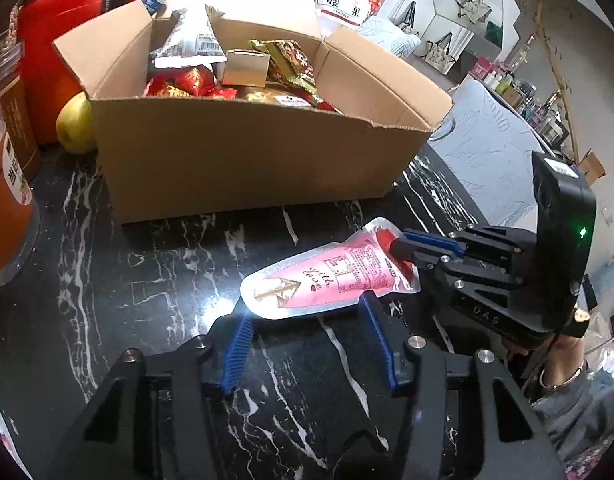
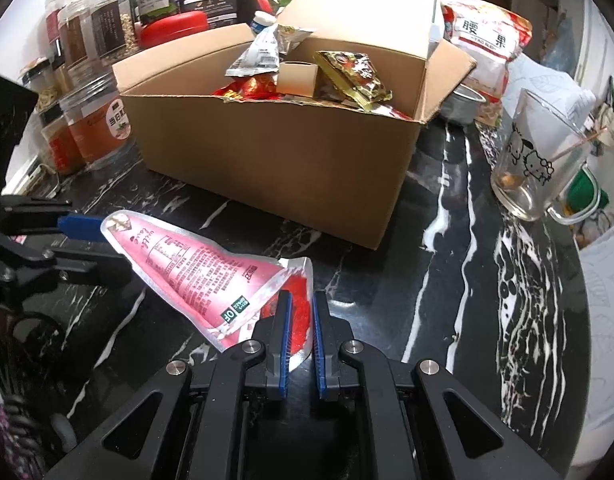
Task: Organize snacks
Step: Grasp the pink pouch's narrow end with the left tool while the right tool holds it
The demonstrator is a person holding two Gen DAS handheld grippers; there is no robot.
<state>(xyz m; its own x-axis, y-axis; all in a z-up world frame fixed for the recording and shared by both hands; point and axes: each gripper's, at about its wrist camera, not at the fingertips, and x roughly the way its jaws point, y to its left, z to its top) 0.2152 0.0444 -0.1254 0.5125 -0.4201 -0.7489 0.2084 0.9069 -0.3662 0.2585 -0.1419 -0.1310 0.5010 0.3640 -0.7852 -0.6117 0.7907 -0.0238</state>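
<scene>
We see a black marbled surface (image 2: 447, 280); a box (image 2: 275, 168) stands mid-frame, jars (image 2: 91, 128) upper left; right tongs (image 2: 301, 312) clamp the pouch (image 2: 187, 272) lying before it; left tongs (image 1: 303, 320) apart, straddling its end.

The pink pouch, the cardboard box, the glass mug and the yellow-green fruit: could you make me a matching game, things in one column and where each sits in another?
Things:
1. pink pouch
2. cardboard box
3. glass mug
4. yellow-green fruit

Places:
A. tucked beside the box, next to a red container
B. pinched at one end by the right gripper
C. standing alone on the marble top, right of the box
D. open, heaped with snack packets

Pairs: 1-B, 2-D, 3-C, 4-A
</scene>
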